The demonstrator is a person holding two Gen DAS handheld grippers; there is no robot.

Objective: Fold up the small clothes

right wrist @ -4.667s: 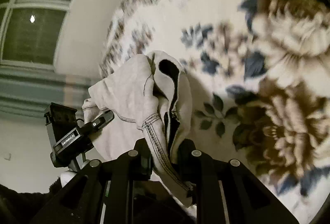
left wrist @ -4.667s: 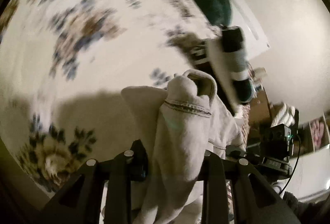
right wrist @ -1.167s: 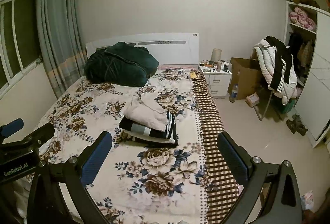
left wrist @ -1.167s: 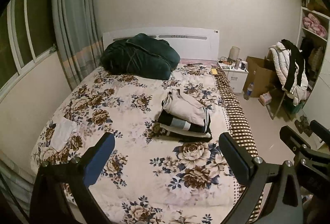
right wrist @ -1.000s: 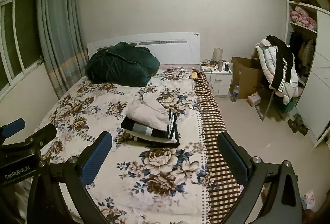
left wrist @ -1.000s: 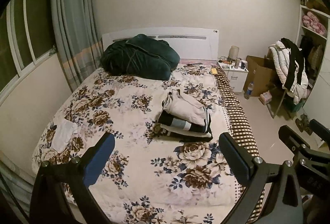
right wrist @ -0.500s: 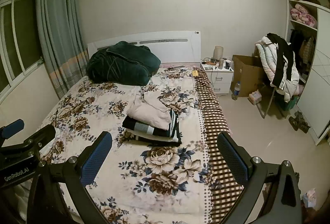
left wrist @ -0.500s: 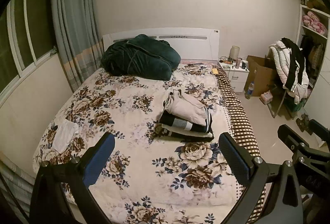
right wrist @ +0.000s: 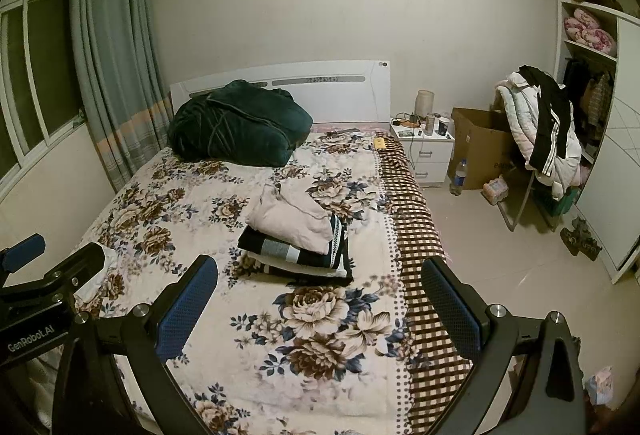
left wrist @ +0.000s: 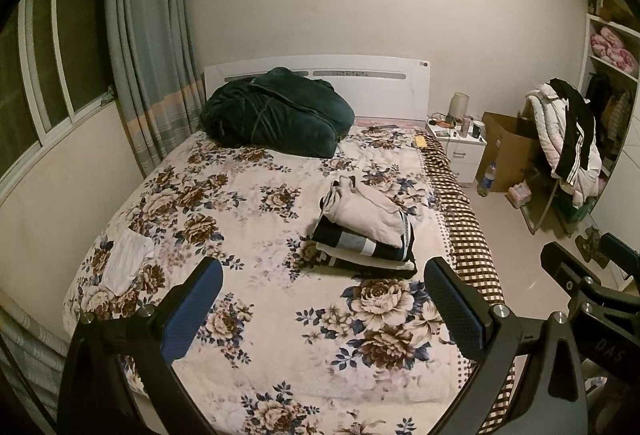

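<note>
A stack of folded clothes [left wrist: 366, 235] lies on the floral bedspread [left wrist: 248, 219] right of centre, with a pale folded garment [left wrist: 360, 209] on top of dark striped ones. The stack also shows in the right wrist view [right wrist: 298, 241]. A small white cloth [left wrist: 126, 261] lies flat near the bed's left edge. My left gripper [left wrist: 322, 299] is open and empty, held back above the foot of the bed. My right gripper [right wrist: 320, 299] is open and empty beside it, also well short of the stack.
A dark green bundle [left wrist: 276, 113] sits at the headboard. A white nightstand [right wrist: 424, 151], a cardboard box [right wrist: 480, 151], a water bottle [right wrist: 460, 171] and a chair draped with jackets [right wrist: 540, 131] stand right of the bed. Curtains [left wrist: 148, 47] and a window are on the left.
4.7 s ago both grippers were shut on the pale garment close above the bed. Now it lies on the stack and both grippers are open, far back. Over the last second, views barely shift.
</note>
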